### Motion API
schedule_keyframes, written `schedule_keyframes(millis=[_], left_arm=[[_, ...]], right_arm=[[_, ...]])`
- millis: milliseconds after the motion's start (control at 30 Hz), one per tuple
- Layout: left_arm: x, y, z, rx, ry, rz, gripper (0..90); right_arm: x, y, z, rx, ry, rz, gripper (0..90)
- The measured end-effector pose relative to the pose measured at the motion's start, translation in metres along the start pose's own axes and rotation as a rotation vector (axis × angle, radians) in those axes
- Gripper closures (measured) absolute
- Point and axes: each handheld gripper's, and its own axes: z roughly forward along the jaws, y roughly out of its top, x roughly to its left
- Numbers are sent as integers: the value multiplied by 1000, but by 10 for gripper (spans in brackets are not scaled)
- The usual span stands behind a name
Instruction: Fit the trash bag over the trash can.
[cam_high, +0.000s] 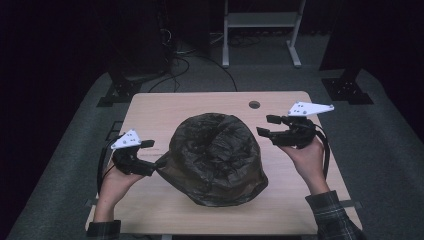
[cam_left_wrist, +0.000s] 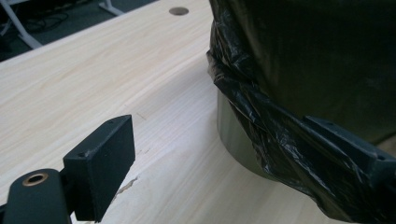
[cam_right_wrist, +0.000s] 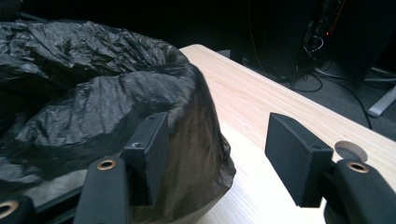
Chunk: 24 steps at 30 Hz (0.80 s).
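Your left tool (cam_high: 150, 159), jaws parted, touched the bag's (cam_high: 215, 155) rolled hem over the bin (cam_left_wrist: 233, 140); your right tool (cam_high: 266, 126), also open, hung just beside the opposite rim.

A light wooden table (cam_high: 150, 205) with rounded corners stands on grey carpet. A round bin lined with a black plastic bag (cam_high: 216, 159) sits at its centre. A small round hole (cam_high: 254, 105) pierces the top toward one o'clock from the bin
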Motion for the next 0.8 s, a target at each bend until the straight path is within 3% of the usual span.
schedule_keyframes(millis=[167, 400, 533, 600, 700, 800], left_arm=[[2, 7, -10, -56, 19, -25, 105], [4, 26, -8, -129, 20, -41, 87], [5, 34, -15, -170, 49, -49, 70], [3, 30, -19, -171, 41, -43, 70], [-3, 13, -20, -134, 29, -21, 69], [-7, -3, -19, -92, 27, -15, 18]], right_arm=[[6, 4, 1, 4, 8, -15, 381], [7, 9, 0, 2, 1, -17, 369], [8, 12, 1, 0, 6, -20, 343], [10, 14, 0, -11, 18, -26, 304], [18, 21, 0, -21, 46, -55, 254], [26, 30, 4, 3, 86, -90, 192]])
